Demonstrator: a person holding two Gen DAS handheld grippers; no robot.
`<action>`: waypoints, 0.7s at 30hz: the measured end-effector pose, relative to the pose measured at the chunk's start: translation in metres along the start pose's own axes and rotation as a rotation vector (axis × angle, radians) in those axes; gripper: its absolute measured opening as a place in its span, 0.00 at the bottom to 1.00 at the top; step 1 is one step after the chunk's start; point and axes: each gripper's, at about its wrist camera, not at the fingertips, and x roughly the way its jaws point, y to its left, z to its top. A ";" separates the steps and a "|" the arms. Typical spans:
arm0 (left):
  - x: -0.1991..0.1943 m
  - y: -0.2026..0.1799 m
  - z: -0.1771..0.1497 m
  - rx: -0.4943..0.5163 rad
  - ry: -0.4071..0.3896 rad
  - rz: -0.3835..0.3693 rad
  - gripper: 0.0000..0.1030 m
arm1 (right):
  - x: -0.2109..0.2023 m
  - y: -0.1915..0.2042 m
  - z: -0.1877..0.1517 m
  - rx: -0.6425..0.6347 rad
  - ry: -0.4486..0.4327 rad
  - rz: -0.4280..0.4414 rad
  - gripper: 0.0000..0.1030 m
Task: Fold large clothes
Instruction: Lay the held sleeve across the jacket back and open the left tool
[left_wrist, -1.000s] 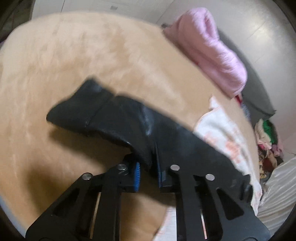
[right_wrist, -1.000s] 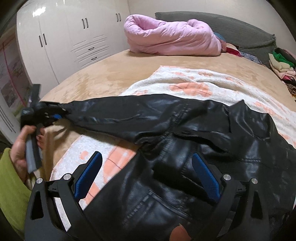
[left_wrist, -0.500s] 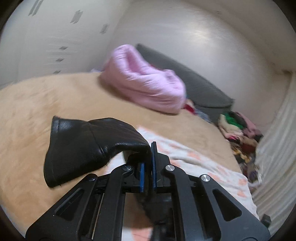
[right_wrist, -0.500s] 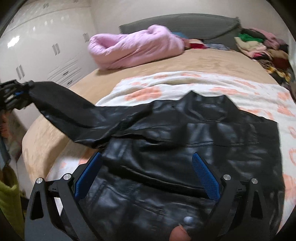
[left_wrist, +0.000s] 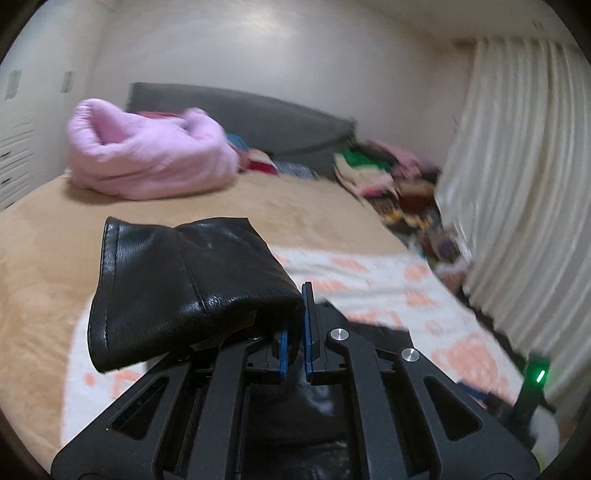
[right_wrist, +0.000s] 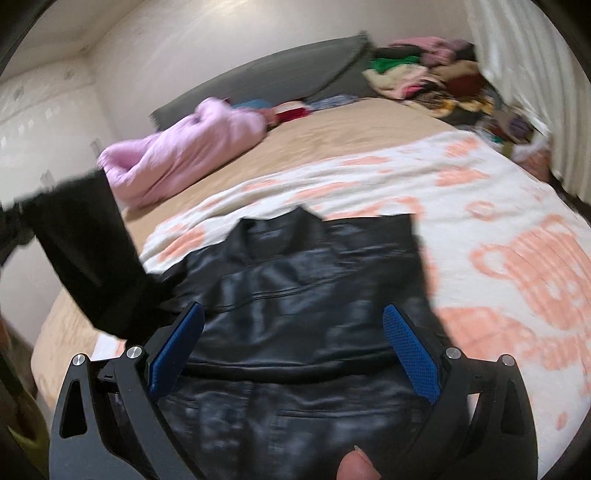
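1. Right tool (right_wrist: 293, 350) jaws wide apart, blue pads (right_wrist: 412, 356) clear of the fabric, above the black leather jacket (right_wrist: 295, 280).
2. Jacket lies flat on a white-and-peach blanket (right_wrist: 498, 229), collar away from the camera.
3. One sleeve (right_wrist: 88, 251) is lifted off to the left.
4. Pink quilt (right_wrist: 177, 155) on the tan bed (right_wrist: 332, 136); clothes pile (right_wrist: 424, 77) far right.
5. Fingertip (right_wrist: 356, 467) at the bottom edge.

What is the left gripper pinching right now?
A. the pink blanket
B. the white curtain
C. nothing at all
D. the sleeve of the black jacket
D: the left gripper is shut on the sleeve of the black jacket, with the cuff draped over its fingers, while the pink blanket lies far up the bed.
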 end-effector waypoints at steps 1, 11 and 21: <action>0.011 -0.008 -0.006 0.024 0.028 -0.011 0.01 | -0.004 -0.009 0.000 0.017 -0.005 -0.012 0.94; 0.096 -0.076 -0.100 0.268 0.290 -0.047 0.01 | -0.028 -0.091 -0.006 0.171 -0.040 -0.104 0.94; 0.117 -0.103 -0.142 0.405 0.385 -0.032 0.10 | -0.026 -0.119 -0.011 0.228 -0.031 -0.121 0.94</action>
